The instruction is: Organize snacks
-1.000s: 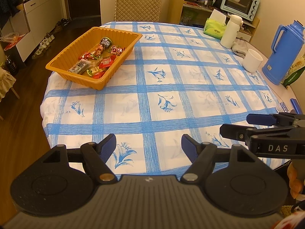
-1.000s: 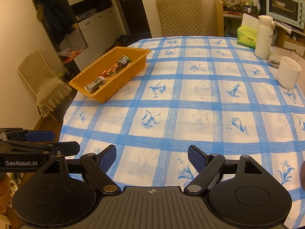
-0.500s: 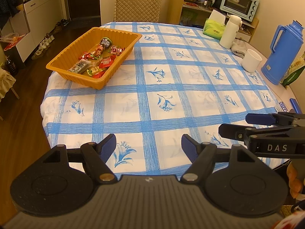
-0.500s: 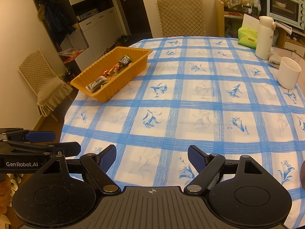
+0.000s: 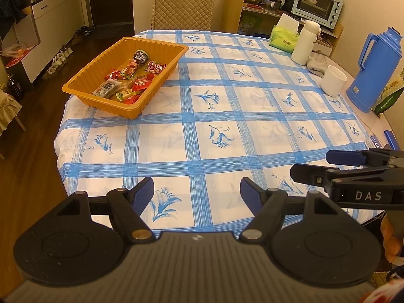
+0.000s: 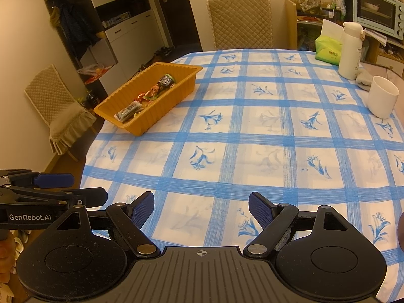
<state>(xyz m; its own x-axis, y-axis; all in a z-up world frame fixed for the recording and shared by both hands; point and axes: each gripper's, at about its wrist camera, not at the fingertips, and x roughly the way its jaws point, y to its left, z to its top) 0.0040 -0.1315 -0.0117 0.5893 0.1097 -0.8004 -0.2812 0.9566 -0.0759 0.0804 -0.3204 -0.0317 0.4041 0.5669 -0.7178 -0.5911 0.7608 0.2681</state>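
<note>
An orange plastic tray (image 5: 83, 80) (image 6: 164, 108) sits near the far left edge of the round table. Inside lie several wrapped snacks (image 5: 128, 78) (image 6: 149, 96), among them a dark tube-shaped pack (image 5: 140, 56). My left gripper (image 5: 197, 193) hovers open over the near table edge with nothing between its blue pads. My right gripper (image 6: 201, 208) is open and empty too, also over the near edge. In the left wrist view the right gripper (image 5: 330, 166) shows side-on at the right; in the right wrist view the left gripper (image 6: 85, 189) juts in from the left.
A blue-checked cloth (image 5: 214, 106) covers the table. At its far right stand a white mug (image 5: 333, 79), a white flask (image 5: 304, 43), a green tissue pack (image 5: 282, 38) and a blue thermos jug (image 5: 372, 70). Padded chairs (image 6: 240, 20) stand beyond and left (image 6: 58, 106).
</note>
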